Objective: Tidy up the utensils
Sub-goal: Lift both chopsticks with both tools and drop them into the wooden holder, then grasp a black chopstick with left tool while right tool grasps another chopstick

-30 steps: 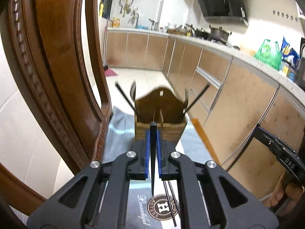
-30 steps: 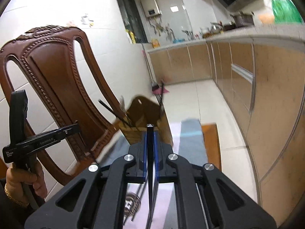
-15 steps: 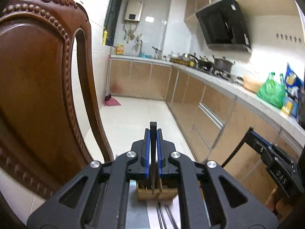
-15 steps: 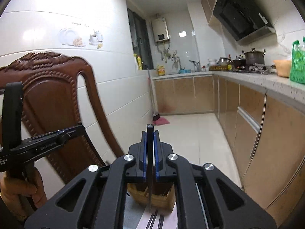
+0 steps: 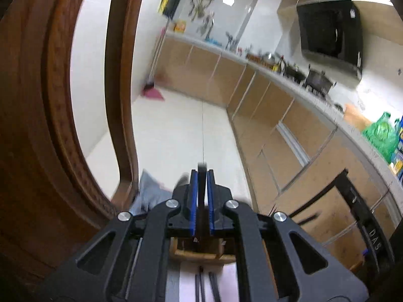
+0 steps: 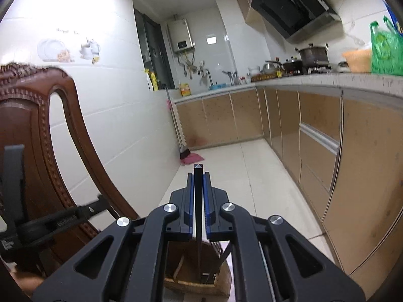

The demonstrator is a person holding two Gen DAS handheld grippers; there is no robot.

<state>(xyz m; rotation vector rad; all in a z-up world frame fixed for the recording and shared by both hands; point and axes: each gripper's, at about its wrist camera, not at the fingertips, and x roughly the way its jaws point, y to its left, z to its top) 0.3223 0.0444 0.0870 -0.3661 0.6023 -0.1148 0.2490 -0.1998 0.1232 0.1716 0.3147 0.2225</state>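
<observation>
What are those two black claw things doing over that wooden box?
A person is tidying utensils with a claw in each hand. Each claw holds one black chopstick above the wooden utensil holder. The right claw is pinched shut on its chopstick, whose lower end points down into the holder. The left claw has just been loosening around its chopstick, which is still between the pads over the holder. More dark sticks already stand inside. A carved wooden chair stands beside them.
</observation>
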